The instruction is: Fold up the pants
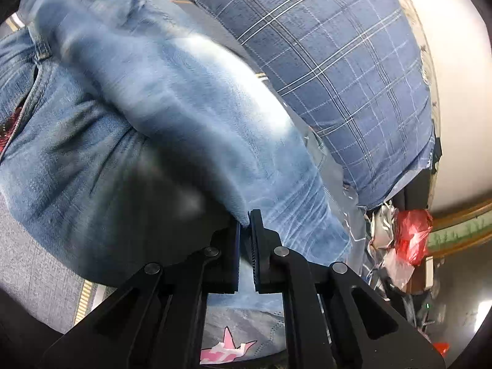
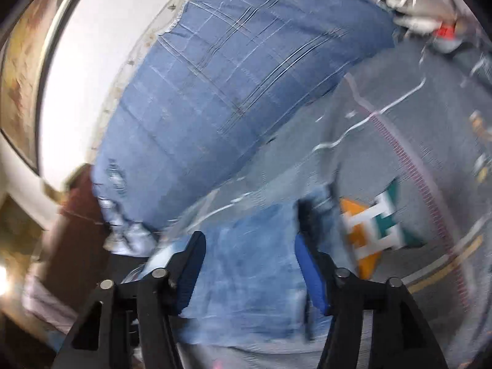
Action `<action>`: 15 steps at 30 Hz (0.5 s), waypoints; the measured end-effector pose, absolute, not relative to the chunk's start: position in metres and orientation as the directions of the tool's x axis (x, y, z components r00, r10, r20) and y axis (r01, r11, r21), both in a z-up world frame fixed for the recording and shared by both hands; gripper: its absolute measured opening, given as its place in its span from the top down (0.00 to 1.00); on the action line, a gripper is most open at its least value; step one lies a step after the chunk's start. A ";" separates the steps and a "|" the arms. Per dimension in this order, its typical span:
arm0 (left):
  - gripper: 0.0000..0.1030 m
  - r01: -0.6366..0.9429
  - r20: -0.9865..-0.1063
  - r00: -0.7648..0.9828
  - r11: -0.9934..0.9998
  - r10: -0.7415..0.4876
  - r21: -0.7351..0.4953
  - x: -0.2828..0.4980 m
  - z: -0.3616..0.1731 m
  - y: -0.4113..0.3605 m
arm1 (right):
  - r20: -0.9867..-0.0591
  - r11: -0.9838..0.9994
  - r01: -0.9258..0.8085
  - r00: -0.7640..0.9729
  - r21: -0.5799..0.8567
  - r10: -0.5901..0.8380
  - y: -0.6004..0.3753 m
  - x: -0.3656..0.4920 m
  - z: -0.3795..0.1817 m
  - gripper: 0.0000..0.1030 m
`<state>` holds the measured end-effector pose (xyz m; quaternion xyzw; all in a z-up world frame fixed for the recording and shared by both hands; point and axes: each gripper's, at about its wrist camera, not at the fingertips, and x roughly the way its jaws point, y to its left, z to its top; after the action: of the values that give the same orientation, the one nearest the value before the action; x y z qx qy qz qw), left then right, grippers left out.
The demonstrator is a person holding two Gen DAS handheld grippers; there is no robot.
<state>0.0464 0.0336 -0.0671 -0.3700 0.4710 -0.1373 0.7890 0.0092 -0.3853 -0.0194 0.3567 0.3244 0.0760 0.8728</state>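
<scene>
Left gripper (image 1: 245, 219), bottom centre of the left wrist view: black jaws pressed together, pinching a folded edge of the faded light-blue denim pants (image 1: 160, 98). From the pinch the denim rises up and left as a thick blurred fold, filling the centre and left of the frame; seam and belt loop show at far left. Behind it, upper right, a dark-blue plaid cushion (image 1: 338, 61), with a white wall (image 1: 461, 92) at the right edge. Red plastic bag (image 1: 412, 236) in clutter at lower right. Right gripper (image 2: 249, 240), bottom centre of the right wrist view: blue-padded jaws spread wide, pads clear of the cloth, a flat denim panel lying between and below them. Grey patterned bedcover (image 2: 384, 141) to the right, with an orange, white and teal print (image 2: 378, 227) just right of the right-hand finger. Frame is motion-blurred.
</scene>
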 end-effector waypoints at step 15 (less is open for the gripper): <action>0.96 0.003 -0.559 0.620 0.714 -0.550 -0.700 -0.002 -0.042 0.033 | -0.712 0.843 0.154 0.625 0.515 0.321 -0.380 0.077 -0.042 0.95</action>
<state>-0.0022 0.0328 -0.0425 -0.3399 0.4028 -0.1658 0.8335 0.0767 -0.3801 -0.0419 0.2758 0.4303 0.0487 0.8581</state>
